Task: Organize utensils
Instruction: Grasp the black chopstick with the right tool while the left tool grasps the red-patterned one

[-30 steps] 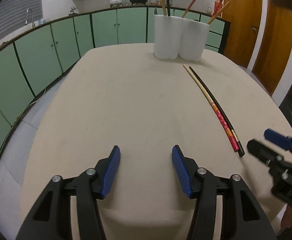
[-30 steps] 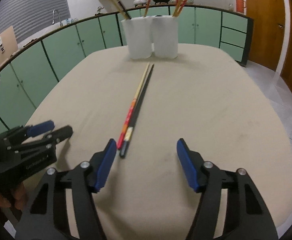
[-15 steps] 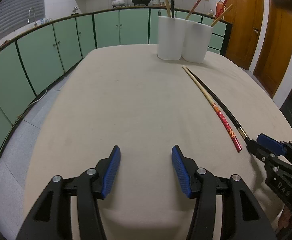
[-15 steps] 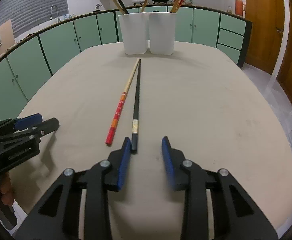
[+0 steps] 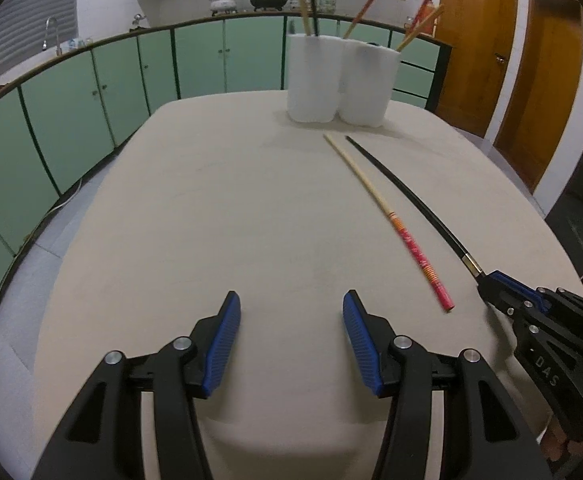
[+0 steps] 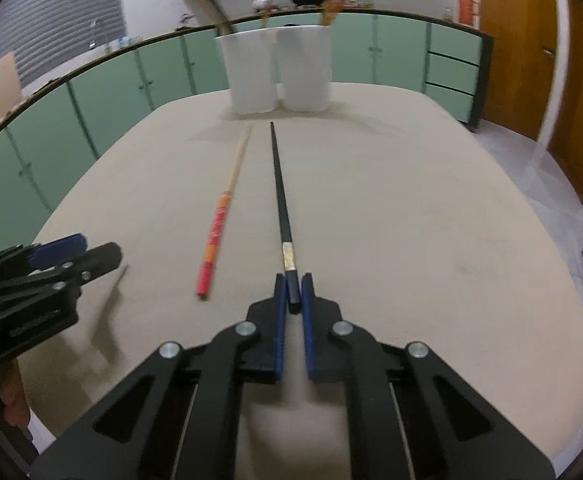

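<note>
My right gripper (image 6: 292,294) is shut on the near end of a black chopstick (image 6: 280,192), which points toward two white holders (image 6: 275,70) at the table's far end. A wooden chopstick with a red end (image 6: 221,216) lies on the table just left of it. In the left wrist view the black chopstick (image 5: 411,200) and the red-ended chopstick (image 5: 387,216) lie at the right, with the right gripper (image 5: 491,284) at the black one's near end. My left gripper (image 5: 289,344) is open and empty over the near table. The holders (image 5: 339,80) contain several chopsticks.
The beige table (image 5: 211,208) has rounded edges. Green cabinets (image 5: 91,96) run along the left and back. Wooden doors (image 5: 531,76) stand at the right. My left gripper also shows in the right wrist view (image 6: 63,256) at the left.
My right gripper has moved forward and closed on the near end of the black chopstick. The two chopsticks now lie slightly apart. My left gripper stays open.
</note>
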Available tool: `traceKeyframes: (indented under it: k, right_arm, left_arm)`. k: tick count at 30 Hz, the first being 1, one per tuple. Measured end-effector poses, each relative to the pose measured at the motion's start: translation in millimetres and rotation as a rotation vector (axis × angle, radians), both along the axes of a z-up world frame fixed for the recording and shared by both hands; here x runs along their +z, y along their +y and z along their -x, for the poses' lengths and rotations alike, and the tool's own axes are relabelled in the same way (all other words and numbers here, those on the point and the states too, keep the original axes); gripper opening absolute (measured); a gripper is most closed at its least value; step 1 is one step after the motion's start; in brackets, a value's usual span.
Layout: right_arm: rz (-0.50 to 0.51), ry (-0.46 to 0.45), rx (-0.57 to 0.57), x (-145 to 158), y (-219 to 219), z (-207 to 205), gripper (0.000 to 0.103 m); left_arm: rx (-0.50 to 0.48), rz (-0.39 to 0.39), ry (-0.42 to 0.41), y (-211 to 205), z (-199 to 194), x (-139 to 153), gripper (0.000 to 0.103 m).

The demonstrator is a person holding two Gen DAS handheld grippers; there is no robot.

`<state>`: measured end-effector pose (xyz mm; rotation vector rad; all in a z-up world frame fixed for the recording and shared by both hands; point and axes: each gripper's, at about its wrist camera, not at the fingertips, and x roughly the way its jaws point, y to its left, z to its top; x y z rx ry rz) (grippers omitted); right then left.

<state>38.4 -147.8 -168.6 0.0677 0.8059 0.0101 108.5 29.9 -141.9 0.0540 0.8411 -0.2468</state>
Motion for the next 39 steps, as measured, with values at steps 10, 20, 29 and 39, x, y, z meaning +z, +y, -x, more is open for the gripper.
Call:
traceKeyframes:
  k: [10, 20, 29, 39]
  right_arm:
    - [-0.002, -0.011, -0.154, 4.8, -58.2, 8.5, 0.006]
    - [-0.032, -0.010, -0.154, 1.5, -77.5, 19.1, 0.006]
    - [-0.028, -0.026, -0.131, 6.2, -76.8, 22.6, 0.006]
    - [0.007, -0.082, -0.102, 37.0, -75.2, 28.0, 0.006]
  left_arm:
    - [-0.037, 0.064, 0.042, -55.1, -1.6, 2.3, 0.052]
    - [-0.011, 0.012, 0.023, -90.1, 2.7, -7.4, 0.029]
    - [0.023, 0.012, -0.011, -80.6, 7.0, -1.9, 0.005]
    - [-0.005, -0.022, -0.128, -68.7, 26.0, 41.7, 0.005]
